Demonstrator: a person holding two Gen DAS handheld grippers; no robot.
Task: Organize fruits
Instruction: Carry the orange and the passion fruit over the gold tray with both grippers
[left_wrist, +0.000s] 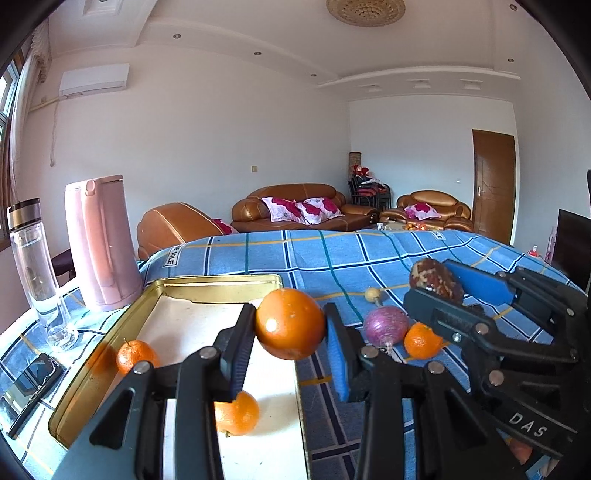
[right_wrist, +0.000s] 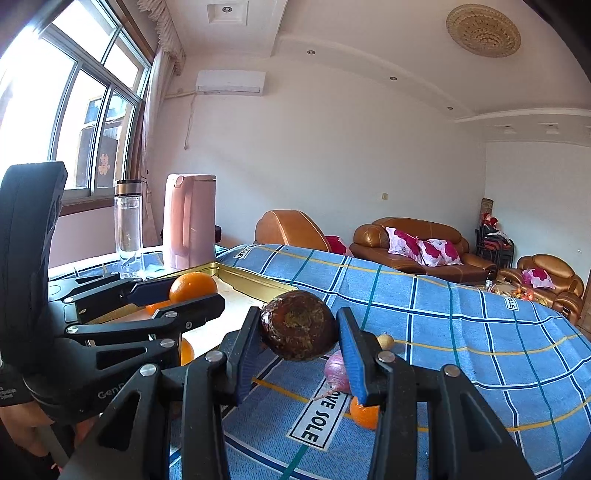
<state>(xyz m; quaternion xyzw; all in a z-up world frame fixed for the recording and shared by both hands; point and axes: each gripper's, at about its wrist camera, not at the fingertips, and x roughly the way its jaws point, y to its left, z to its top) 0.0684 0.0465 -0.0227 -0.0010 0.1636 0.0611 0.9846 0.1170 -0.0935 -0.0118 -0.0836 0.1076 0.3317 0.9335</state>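
The large orange (left_wrist: 290, 324) is sitting clamped between the two pads of the left gripper (left_wrist: 290, 332), lifted above the right rim of the gold tray (left_wrist: 218, 282), with the fruit bulging past the fingertips toward 12 o'clock. The jaws are pressing on its left and right flanks. Two small oranges are lying inside the tray: one (left_wrist: 135, 355) at about 9 o'clock of the held orange, the other (left_wrist: 238, 412) at about 7 o'clock, partly hidden behind the left finger.

The brown mottled fruit (right_wrist: 298, 325) is being gripped by the right gripper (right_wrist: 298, 334), its pads closing on both sides of it, and it is hanging above the blue checked cloth (right_wrist: 461, 325). In the left wrist view this gripper and its fruit are lying at about 3 o'clock of the large orange.

On the cloth between the two tools, a purple onion (left_wrist: 386, 325) is resting, with a small orange (left_wrist: 421, 340) touching it at its 4 o'clock and a small pale round thing (left_wrist: 373, 294) just beyond it at 11 o'clock.

A pink kettle (left_wrist: 101, 242) and a clear bottle (left_wrist: 37, 273) are standing at about 10 o'clock of the tray. A dark phone (left_wrist: 31, 384) is lying at the tray's 8 o'clock.
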